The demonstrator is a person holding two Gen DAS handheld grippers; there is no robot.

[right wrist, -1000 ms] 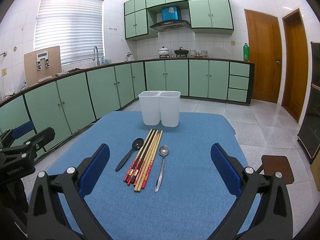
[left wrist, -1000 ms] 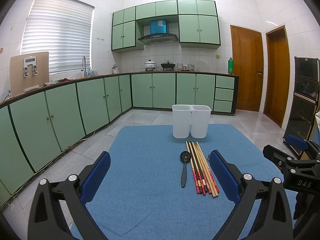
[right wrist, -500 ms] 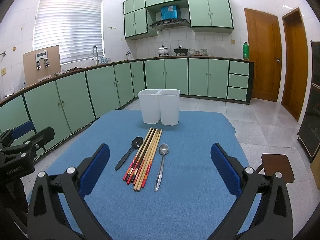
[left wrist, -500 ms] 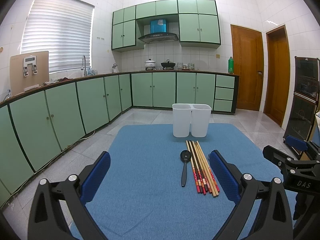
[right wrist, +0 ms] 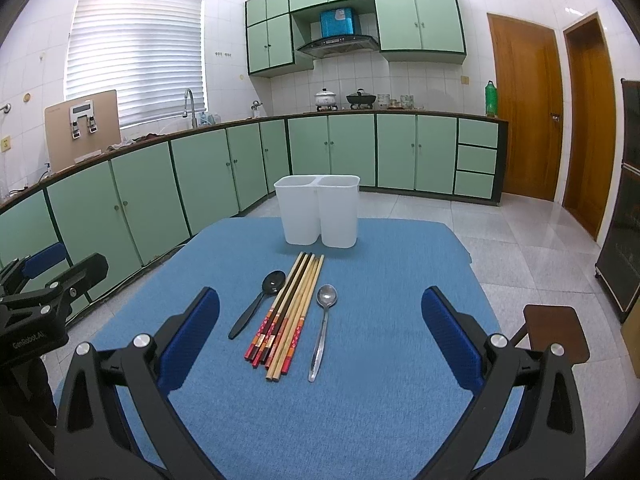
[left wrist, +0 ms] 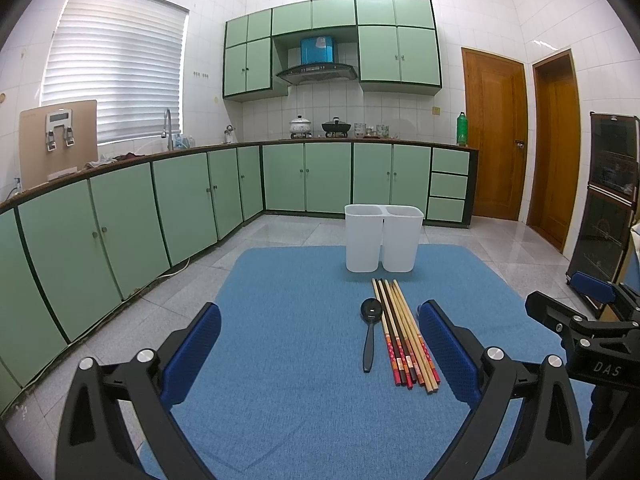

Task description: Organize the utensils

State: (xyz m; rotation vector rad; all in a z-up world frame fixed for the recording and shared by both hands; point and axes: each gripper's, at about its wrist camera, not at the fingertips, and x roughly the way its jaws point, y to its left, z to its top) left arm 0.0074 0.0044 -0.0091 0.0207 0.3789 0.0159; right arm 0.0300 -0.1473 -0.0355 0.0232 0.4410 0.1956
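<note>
My left claw (left wrist: 318,346) is spread wide, holding nothing, above the near part of the blue mat (right wrist: 392,280). My right claw (right wrist: 320,340) is spread wide too, empty. On the mat: black spoon (right wrist: 258,306), bundle of chopsticks (right wrist: 288,314) just right of it, metal spoon (right wrist: 323,326) right of those. White two-part holder (right wrist: 318,210) stands upright beyond the chopstick tips, near the far edge.
</note>
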